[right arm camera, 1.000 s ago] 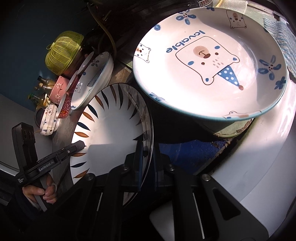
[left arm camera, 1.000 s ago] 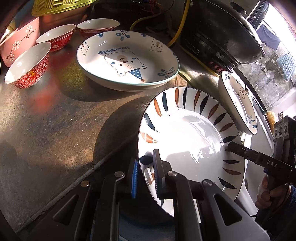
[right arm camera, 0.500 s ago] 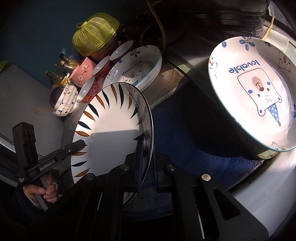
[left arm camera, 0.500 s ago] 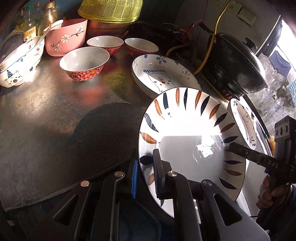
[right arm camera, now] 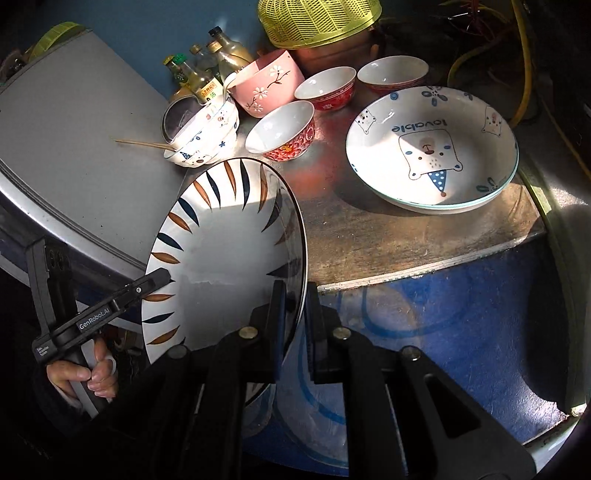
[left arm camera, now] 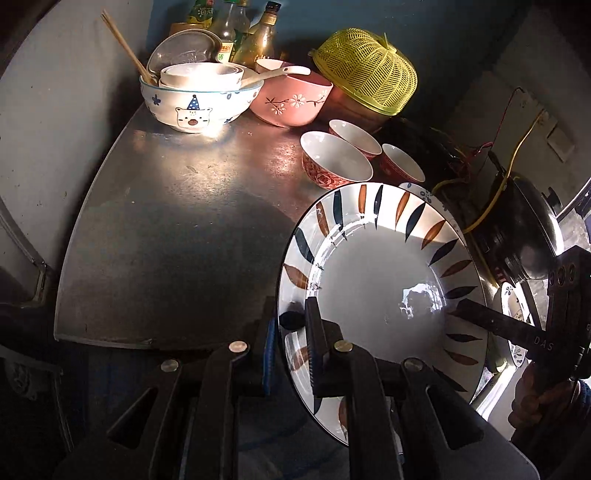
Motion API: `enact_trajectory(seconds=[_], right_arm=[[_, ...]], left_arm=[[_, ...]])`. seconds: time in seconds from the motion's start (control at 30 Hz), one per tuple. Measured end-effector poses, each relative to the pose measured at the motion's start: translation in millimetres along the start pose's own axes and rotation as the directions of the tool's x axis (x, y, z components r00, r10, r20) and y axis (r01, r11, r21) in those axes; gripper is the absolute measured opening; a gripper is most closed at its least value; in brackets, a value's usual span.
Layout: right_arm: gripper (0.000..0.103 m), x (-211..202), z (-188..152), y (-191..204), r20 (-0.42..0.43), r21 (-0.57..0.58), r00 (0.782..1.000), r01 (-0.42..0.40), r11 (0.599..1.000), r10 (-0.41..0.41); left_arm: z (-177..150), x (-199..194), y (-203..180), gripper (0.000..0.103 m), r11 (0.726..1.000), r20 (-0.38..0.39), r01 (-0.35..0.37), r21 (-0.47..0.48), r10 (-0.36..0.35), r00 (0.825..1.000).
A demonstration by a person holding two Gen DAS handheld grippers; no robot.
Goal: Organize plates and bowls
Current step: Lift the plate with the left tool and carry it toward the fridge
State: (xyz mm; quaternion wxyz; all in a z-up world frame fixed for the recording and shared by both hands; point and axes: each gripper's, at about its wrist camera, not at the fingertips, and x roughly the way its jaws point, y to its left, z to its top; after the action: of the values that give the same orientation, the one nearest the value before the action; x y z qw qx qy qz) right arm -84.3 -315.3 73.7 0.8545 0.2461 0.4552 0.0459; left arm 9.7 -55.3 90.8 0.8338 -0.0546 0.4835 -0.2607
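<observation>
I had the leaf-pattern plate (left arm camera: 384,291) in the air, tilted on edge off the worktop's (left arm camera: 177,236) near edge, with my left tool (left arm camera: 290,356) clamped on one side of its rim and my right tool (right arm camera: 295,325) clamped on the opposite side. By my reading little was done: the bear plate (right arm camera: 432,151) lay alone near the right edge, three red bowls (right arm camera: 282,131) sat loose and unstacked toward the back, and the pink bowl (right arm camera: 267,86) and bear bowl (left arm camera: 199,101) stood at the back corner.

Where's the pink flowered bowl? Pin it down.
In the right wrist view, the pink flowered bowl sits far on the counter, between the sauce bottles and yellow basket.
</observation>
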Motion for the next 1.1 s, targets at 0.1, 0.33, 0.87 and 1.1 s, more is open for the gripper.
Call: enact_trajectory(seconds=[0.1,0.33,0.87,1.1], right_arm=[[0.01,18,12,20,-0.037,-0.057,0.999,-0.03,0.998,0.028],[0.011,63,36,64,-0.132,-0.172,0.989,-0.094,0.981,0.072],[0.011,172,54,120,-0.316,-0.239,0.942,-0.197,0.951,0.116],[0.012,192,53,129,-0.347,-0.245,0.931,-0.208,0.947,0.115]], left_arm=[[-5,-12,22,0.013,0.998,0.029,-0.034,-0.058,0.035,0.999],[-11,-26,66,0.013,0.975,0.068,-0.109,-0.194,0.124,0.99],[-18,-21,149,0.012,0.885,0.036,-0.247,-0.395,0.283,0.958],[-15,-15,165,0.012,0.856,0.028,-0.273,-0.44,0.317,0.948]])
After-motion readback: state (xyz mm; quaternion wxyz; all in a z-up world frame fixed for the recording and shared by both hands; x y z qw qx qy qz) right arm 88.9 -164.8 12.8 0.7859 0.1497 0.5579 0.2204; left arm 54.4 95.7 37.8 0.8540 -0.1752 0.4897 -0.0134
